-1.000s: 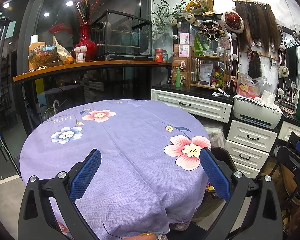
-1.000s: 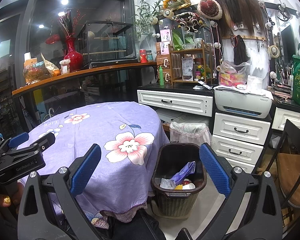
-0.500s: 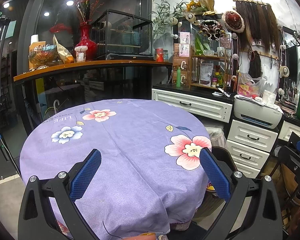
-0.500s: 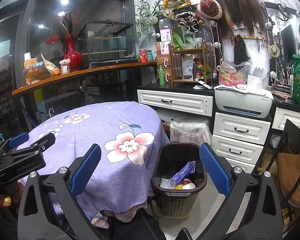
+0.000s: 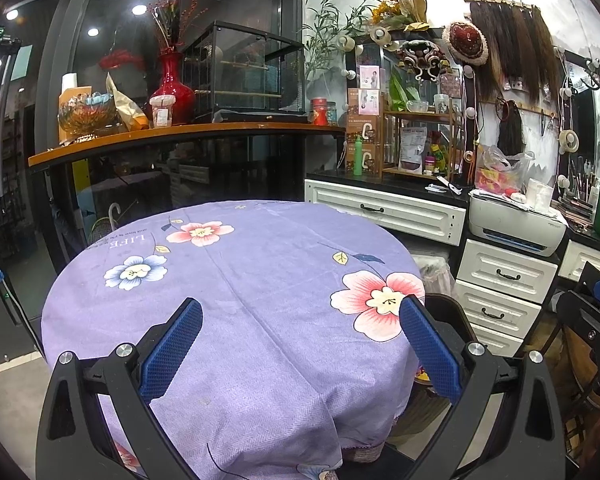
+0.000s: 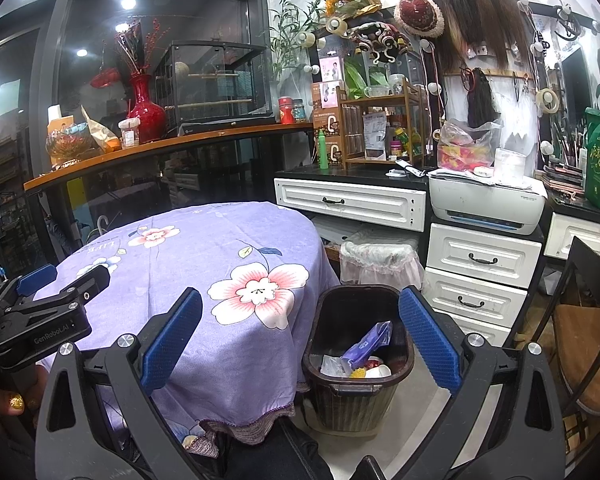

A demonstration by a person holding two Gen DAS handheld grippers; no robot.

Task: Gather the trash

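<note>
A dark woven trash bin (image 6: 358,394) stands on the floor right of the round table (image 6: 204,248); inside lie a purple wrapper (image 6: 367,344), crumpled white paper and other scraps. My right gripper (image 6: 300,338) hangs open over the table's near edge and the bin, holding nothing. The left gripper (image 5: 300,338) is open above the purple flowered tablecloth (image 5: 236,280), also with nothing between its blue pads. From the right wrist view the left gripper (image 6: 48,292) shows at the far left. Only the bin's rim (image 5: 446,312) peeks past the table in the left wrist view.
White drawers (image 6: 480,276) and a printer (image 6: 486,204) line the right wall. A lace-covered bin (image 6: 380,260) sits behind the dark one. A chair (image 6: 580,320) stands at the right. A wooden counter (image 5: 172,132) with a red vase (image 5: 172,88) runs behind the table.
</note>
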